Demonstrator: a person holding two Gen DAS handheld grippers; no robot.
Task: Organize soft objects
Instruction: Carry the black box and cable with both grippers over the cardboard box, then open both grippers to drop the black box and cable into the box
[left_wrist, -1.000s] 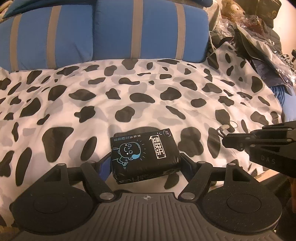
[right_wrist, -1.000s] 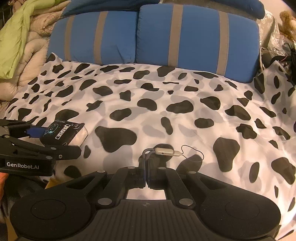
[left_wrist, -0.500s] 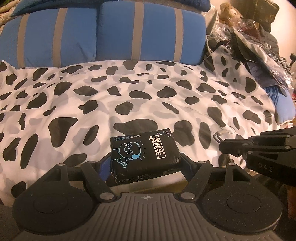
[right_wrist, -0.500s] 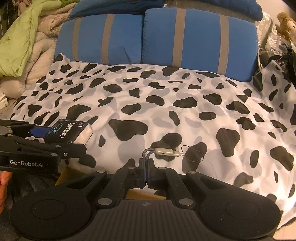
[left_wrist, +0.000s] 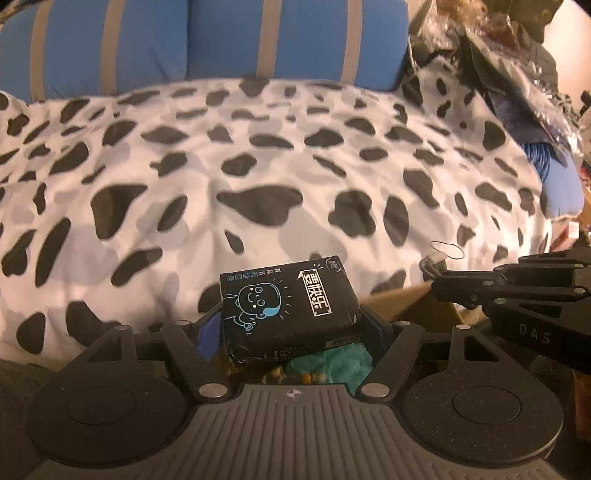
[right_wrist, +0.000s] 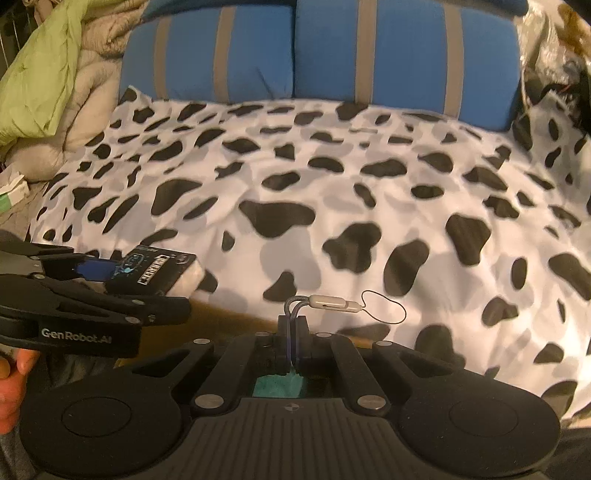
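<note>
My left gripper (left_wrist: 291, 325) is shut on a black tissue pack (left_wrist: 288, 302) with a blue cartoon face, held above the near edge of the cow-print bed cover (left_wrist: 258, 166). The pack also shows in the right wrist view (right_wrist: 155, 267), with the left gripper (right_wrist: 122, 291) at the far left. My right gripper (right_wrist: 292, 332) is shut on a short grey cable with a beige adapter (right_wrist: 328, 302) and a thin black loop. In the left wrist view the right gripper (left_wrist: 439, 286) is at the right with the cable (left_wrist: 434, 260). A teal fuzzy cloth (left_wrist: 332, 362) lies below both grippers.
Two blue pillows with grey stripes (right_wrist: 321, 51) lie at the head of the bed. A green and beige quilt pile (right_wrist: 48, 85) is at the left. Bags and dark clothes (left_wrist: 509, 62) pile at the right. A brown cardboard edge (left_wrist: 406, 306) sits below the bed's near edge.
Both grippers have pulled back from the bed toward its near edge, each still holding its item. The cardboard edge and teal cloth have come into view beneath them.
</note>
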